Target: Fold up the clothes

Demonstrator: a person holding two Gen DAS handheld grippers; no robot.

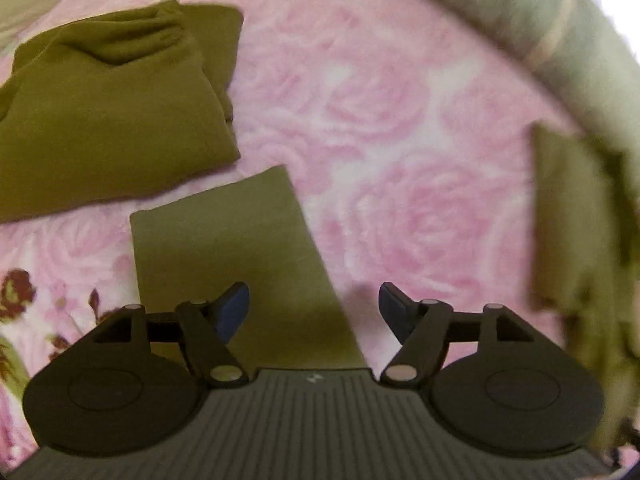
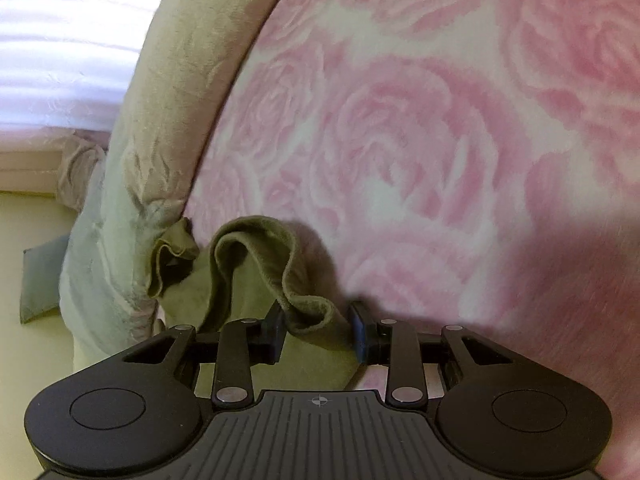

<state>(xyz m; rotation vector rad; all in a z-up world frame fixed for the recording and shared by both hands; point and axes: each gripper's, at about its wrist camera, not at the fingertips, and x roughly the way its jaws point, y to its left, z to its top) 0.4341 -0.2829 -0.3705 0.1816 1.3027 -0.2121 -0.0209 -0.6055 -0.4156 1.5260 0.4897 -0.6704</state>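
Only left view shows folded olive stack (image 1: 116,112); left gripper (image 1: 314,308) fingers apart; right gripper (image 2: 318,330) fingers clamp crumpled cloth (image 2: 308,312).

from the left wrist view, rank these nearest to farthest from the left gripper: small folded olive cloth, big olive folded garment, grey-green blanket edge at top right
1. Small folded olive cloth, directly under the left gripper.
2. Big olive folded garment, upper left.
3. Grey-green blanket edge, far top right.

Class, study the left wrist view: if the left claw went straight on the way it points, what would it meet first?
Probably the small flat olive cloth on the pink rose blanket: it lies under the open left claw, mostly toward its left finger. Depth is unclear.
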